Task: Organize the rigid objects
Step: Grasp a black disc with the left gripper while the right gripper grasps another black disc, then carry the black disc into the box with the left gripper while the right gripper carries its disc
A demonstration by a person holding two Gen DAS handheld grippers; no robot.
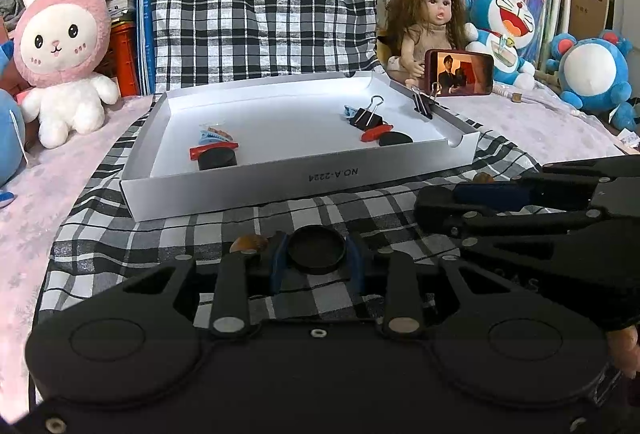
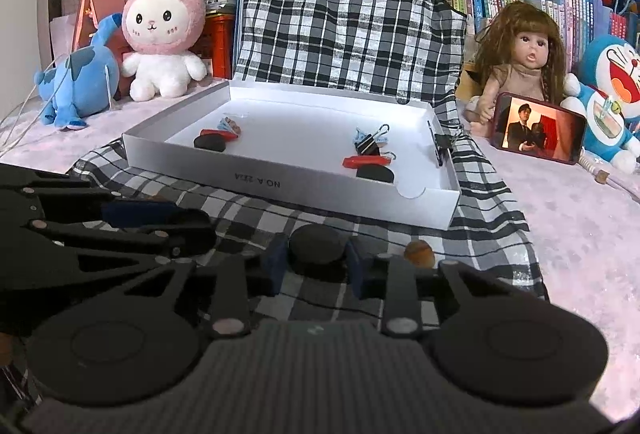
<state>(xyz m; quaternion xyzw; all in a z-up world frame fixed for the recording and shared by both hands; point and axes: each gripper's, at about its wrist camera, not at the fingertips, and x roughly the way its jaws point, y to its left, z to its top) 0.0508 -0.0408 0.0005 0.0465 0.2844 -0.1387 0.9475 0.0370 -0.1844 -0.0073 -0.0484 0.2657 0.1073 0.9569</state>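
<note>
The left hand-held gripper [image 1: 317,266] pinches a black round disc [image 1: 317,249] between its blue pads, low over the checked cloth [image 1: 200,234], just short of the near wall of the white box lid [image 1: 280,190]. The right hand-held gripper [image 2: 316,266] has a second black disc [image 2: 316,243] between its pads, which appear to press on it. The two grippers sit side by side, close together, each showing at the edge of the other's view.

A small brown nut-like piece [image 2: 419,253] lies on the cloth just right of the right gripper's fingers; another [image 1: 249,243] lies beside the left gripper's left finger.

Inside the box lid two clusters are well apart: on the left a black disc [image 1: 217,158], a red piece [image 1: 214,148] and a blue clip; on the right a black binder clip [image 1: 366,114], a red piece [image 1: 376,132] and a black disc [image 1: 395,139]. The floor between them is bare. Another binder clip [image 1: 422,100] grips the lid's right wall.

Beyond the lid's right edge stand a phone [image 1: 459,72] and a doll [image 1: 426,22]; a pink rabbit plush [image 1: 64,46] sits to the left.
</note>
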